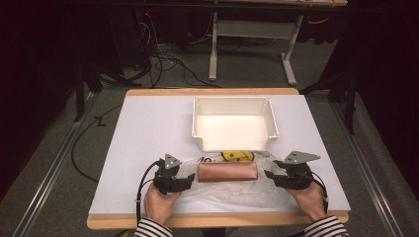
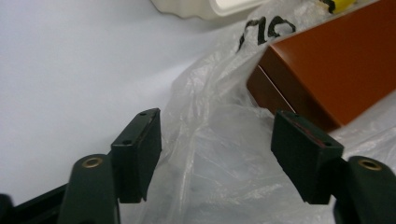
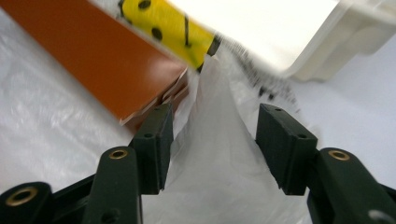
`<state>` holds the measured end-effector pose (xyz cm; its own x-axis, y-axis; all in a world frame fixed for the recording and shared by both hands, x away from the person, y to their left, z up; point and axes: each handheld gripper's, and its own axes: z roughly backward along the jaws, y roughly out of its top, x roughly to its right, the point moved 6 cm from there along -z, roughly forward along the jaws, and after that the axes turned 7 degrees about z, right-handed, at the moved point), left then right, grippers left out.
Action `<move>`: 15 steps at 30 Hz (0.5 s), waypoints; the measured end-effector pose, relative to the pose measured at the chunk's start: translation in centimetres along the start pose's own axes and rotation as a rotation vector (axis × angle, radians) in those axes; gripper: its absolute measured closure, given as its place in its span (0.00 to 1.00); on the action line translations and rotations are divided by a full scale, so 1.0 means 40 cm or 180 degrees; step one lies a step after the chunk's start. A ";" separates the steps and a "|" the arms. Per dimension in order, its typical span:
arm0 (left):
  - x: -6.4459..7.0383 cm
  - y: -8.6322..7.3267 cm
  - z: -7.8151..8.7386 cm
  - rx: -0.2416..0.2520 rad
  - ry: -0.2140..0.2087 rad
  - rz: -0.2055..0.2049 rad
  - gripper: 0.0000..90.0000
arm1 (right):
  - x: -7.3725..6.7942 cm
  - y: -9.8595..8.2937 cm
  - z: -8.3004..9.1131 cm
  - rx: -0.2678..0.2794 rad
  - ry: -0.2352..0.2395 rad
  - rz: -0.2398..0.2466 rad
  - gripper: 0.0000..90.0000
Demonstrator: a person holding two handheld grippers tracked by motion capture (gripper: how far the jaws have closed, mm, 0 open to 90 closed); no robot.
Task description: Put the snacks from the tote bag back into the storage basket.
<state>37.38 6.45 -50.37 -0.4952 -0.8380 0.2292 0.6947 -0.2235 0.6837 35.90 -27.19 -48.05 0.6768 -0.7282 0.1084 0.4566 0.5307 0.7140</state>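
- Your two hands came in over the near edge of the desk (image 1: 148,113), with striped sleeves (image 1: 150,228) showing at the bottom of the high view.
- Your left gripper (image 1: 184,180) rested close to the near edge, toward the near left corner, just beside the left end of the brown box (image 1: 228,172).
- Seen in the left gripper view, the left gripper (image 2: 217,154) had its jaws apart, released, with crumpled plastic of the bag (image 2: 219,154) between them; I could not tell if either jaw touched the plastic.
- Your right gripper (image 1: 271,175) rested on the other side, toward the near right corner, just beside the right end of the box.
- Seen in the right gripper view, the right gripper (image 3: 215,142) was also released, jaws apart, and a raised fold of the bag (image 3: 215,140) stood between them. One jaw was very near the corner of the brown box (image 3: 102,60).
- Between both grippers the brown box lay flat on the clear plastic bag (image 1: 222,190), its long side parallel to the near edge of the desk.
- A yellow smiley print (image 1: 237,156) with black marks showed on the bag just behind the box.
- Farther back, a white tray (image 1: 233,144) stood in the middle of the desk toward the far edge, its front wall close to the bag.
- Behind the desk, cables (image 1: 163,59) lay on the floor.
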 end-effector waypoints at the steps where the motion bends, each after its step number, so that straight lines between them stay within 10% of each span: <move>1: 0.001 -0.007 -0.002 -0.0015 -0.0025 0.0008 0.34 | -0.003 -0.009 -0.007 -0.0045 0.0026 0.0015 0.50; 9: 0.000 -0.038 -0.025 -0.0030 0.0266 -0.0282 0.40 | -0.010 -0.070 -0.056 -0.0266 0.0080 0.0041 0.56; 15: -0.008 -0.036 -0.021 0.0045 0.0322 -0.0278 0.70 | -0.001 -0.071 -0.051 -0.0278 0.0061 0.0129 0.90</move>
<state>36.98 6.62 -52.00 -0.4977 -0.8618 0.0979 0.6436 -0.2913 0.7078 35.74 -27.80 -51.48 0.7062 -0.6974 0.1222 0.4767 0.5959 0.6463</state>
